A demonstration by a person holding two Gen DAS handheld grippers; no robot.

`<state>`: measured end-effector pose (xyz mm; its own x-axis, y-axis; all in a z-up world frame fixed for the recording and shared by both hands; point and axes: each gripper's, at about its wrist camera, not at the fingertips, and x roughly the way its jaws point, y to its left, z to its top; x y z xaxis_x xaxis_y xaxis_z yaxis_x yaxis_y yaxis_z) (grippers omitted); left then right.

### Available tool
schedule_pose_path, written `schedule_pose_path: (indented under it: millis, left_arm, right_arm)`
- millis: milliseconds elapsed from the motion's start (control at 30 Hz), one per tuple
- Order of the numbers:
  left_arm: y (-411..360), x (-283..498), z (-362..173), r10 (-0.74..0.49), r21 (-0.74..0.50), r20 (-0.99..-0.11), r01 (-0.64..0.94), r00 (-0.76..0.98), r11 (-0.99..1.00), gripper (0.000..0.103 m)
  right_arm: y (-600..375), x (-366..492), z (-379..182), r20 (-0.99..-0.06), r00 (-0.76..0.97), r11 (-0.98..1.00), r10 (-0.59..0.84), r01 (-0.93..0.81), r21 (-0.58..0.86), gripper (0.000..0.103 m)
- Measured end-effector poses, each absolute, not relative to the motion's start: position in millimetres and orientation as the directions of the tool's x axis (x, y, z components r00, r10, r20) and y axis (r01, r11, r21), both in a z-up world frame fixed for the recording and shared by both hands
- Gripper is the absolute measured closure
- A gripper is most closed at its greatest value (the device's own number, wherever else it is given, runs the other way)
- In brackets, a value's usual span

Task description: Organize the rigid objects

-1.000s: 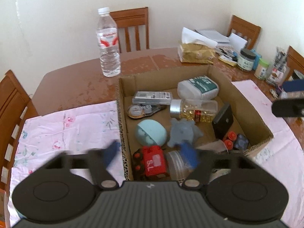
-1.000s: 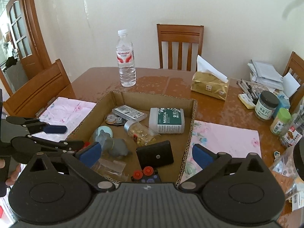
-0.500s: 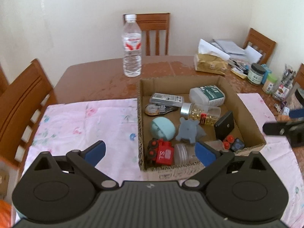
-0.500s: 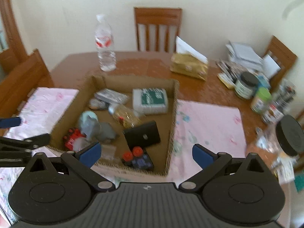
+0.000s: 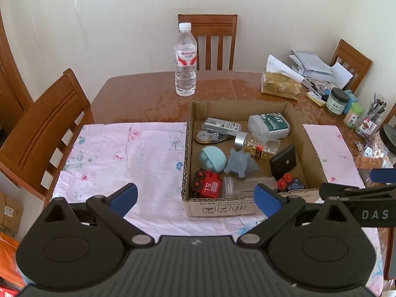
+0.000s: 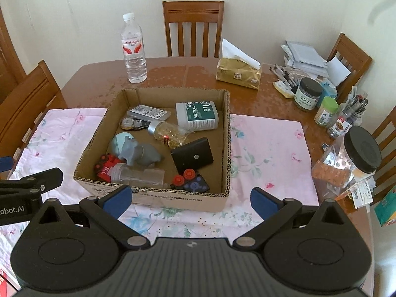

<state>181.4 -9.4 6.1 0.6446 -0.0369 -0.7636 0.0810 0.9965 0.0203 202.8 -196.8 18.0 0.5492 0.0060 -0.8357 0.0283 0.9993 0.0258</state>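
A cardboard box [image 5: 247,208] sits on a pink floral cloth [image 5: 128,153] spread along the near edge of the wooden table [image 5: 138,94], and it holds all the rigid objects. A red toy train [image 5: 208,185] and a clear plastic jar [image 5: 247,185] lie against its near wall. A teal egg-shaped piece [image 5: 212,158] and a grey toy animal [image 5: 240,163] are in the middle, and a black square case [image 5: 283,164] leans toward its right wall. A gold-filled bottle [image 5: 257,144], a white medical tub [image 5: 269,125] and a flat grey pack [image 5: 221,125] lie toward its far wall. The left gripper [image 5: 196,198] hangs above the cloth in front of the box's near left corner, its blue pads spread wide with nothing between them. The right gripper [image 6: 189,199] hovers before the box's near wall, jaws likewise wide apart and empty. A water bottle [image 5: 185,59] stands upright beyond the box, toward the table's far edge.
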Motion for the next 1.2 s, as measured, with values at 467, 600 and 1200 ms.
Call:
schedule_pose_path:
  millis: [467, 600, 1200]
  left_arm:
    - [-11.6, 180.2, 7.4, -0.028, 0.035, -0.769, 0.086, 0.639, 0.996, 0.003]
    - [-11.9, 180.2, 8.0, -0.028, 0.037, -0.769, 0.087, 0.639, 0.995, 0.003]
    - [-14.0, 181.6, 10.9, -0.023, 0.045, -0.768, 0.090, 0.640, 0.995, 0.003]
  right_arm:
    - [-193.5, 199.5, 21.5, -0.833, 0.554, 0.999, 0.006, 0.032, 0.029, 0.000]
    - [-193.1, 199.1, 21.9, -0.833, 0.554, 0.999, 0.004, 0.035, 0.028, 0.000]
    - [-198.0, 199.5, 24.1, -0.829, 0.559, 0.999, -0.008, 0.043, 0.020, 0.000]
